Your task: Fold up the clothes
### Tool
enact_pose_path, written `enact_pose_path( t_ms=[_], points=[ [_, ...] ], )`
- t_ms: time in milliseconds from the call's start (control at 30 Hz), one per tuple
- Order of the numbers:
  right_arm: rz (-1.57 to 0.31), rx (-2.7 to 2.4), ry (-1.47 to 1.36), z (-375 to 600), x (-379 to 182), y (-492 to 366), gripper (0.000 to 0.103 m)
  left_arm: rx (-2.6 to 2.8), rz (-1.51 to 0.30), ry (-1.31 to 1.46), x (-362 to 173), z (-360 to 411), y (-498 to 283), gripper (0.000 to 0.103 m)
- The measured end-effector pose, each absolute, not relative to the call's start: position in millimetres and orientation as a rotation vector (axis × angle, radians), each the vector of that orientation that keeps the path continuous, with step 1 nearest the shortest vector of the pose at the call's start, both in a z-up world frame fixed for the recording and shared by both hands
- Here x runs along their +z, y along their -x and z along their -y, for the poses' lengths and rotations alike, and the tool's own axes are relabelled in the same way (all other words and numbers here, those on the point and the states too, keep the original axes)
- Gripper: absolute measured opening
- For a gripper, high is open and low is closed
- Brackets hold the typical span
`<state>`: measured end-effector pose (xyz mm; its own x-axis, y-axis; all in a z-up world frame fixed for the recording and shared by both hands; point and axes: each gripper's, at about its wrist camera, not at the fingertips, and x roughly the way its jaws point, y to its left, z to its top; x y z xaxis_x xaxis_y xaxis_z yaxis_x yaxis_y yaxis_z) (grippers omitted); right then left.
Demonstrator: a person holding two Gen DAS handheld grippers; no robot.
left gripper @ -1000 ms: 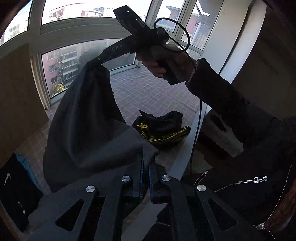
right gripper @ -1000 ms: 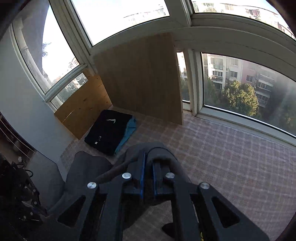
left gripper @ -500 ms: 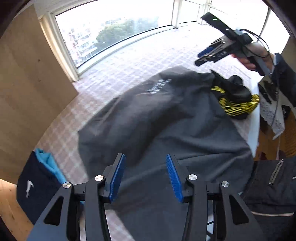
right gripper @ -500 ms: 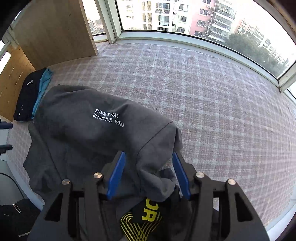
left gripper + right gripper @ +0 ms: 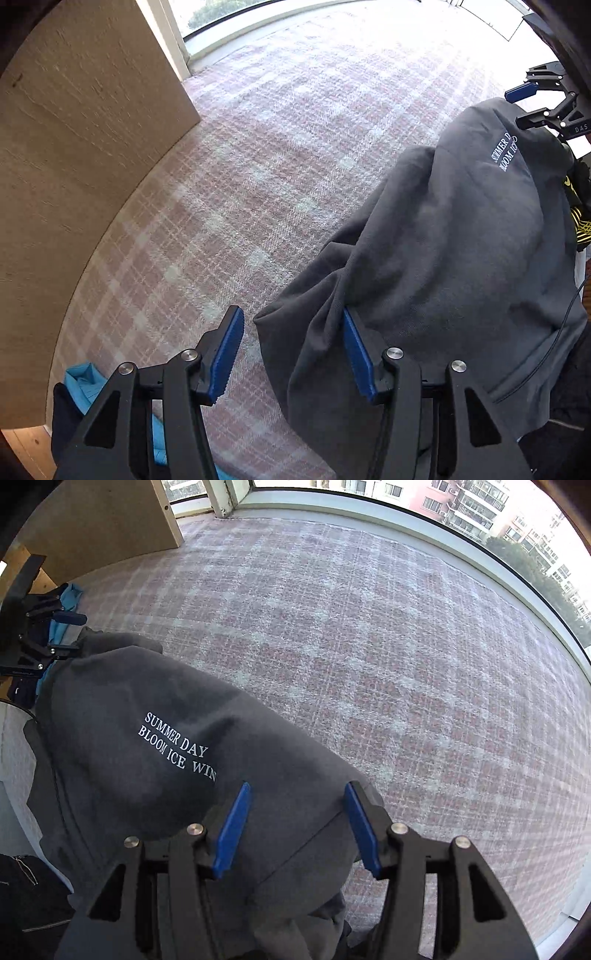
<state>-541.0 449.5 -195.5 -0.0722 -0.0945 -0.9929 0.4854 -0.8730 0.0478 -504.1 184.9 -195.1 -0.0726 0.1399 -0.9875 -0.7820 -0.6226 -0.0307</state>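
— Pink checked cloth [image 5: 369, 646] covers the wide ledge under the windows, and the grey sweatshirt [image 5: 147, 746] lies spread across its near edge. Why does it sit like that?

— Printed side up, lettering showing, one sleeve bunched at the left end: laid out flat, probably so it can be squared up for folding. It isn't folded as it lies.

— And the claws?

— Both stand wide open, gripping nothing. The left claw [image 5: 291, 354] straddles the rumpled sleeve edge; the right claw [image 5: 297, 830] hovers over the shoulder seam at the other end. One at each end suits a two-handed pull.

— Anything one camera misses?

— The left view catches a yellow-and-black garment [image 5: 580, 221] past the sweatshirt, hidden from the right. The right view reads the print plainly and shows the blue and dark pile [image 5: 62, 605] behind the left claw.
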Motion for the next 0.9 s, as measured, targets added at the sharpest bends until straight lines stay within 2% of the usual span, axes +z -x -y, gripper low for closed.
enact_pose_path(
  t_ms=[100,167,200,300,333,367,400,533,667,767,867,900],
  points=[
    [-0.454,-1.975,-1.836,-444,-207,545,0.053,1.755,-0.680,1.554,-202,-183,504,0.052],
    [-0.468,-1.946,-1.851,-440,-214,544,0.053,1.742,-0.650,1.553,-202,-181,501,0.041],
    [-0.481,-1.929,-1.860,-438,-217,542,0.053,1.734,-0.630,1.553,-202,-181,499,0.030],
    [-0.482,-1.890,-1.858,-435,-224,533,0.051,1.741,-0.611,1.531,-201,-180,490,0.017],
    [-0.470,-1.895,-1.863,-435,-226,531,0.045,1.750,-0.611,1.520,-200,-179,487,0.009],
    [-0.448,-1.901,-1.873,-435,-227,529,0.017,1.758,-0.610,1.509,-199,-179,483,0.008],
    [-0.435,-1.916,-1.873,-436,-227,527,0.002,1.778,-0.574,1.500,-196,-174,480,0.007],
    [-0.418,-2.025,-1.779,-436,-204,510,0.002,1.882,-0.335,1.465,-178,-145,469,0.006],
    [-0.388,-2.173,-1.637,-439,-152,495,0.001,1.970,-0.129,1.385,-145,-115,461,0.006],
    [-0.314,-2.263,-1.541,-445,-107,495,0.001,2.027,-0.103,1.296,-98,-101,467,0.006],
    [-0.320,-2.221,-1.490,-448,-86,493,0.002,2.029,-0.130,1.298,-94,-100,463,0.006],
    [-0.371,-2.196,-1.507,-445,-92,494,0.009,2.027,-0.142,1.303,-95,-100,462,0.006]
  ],
)
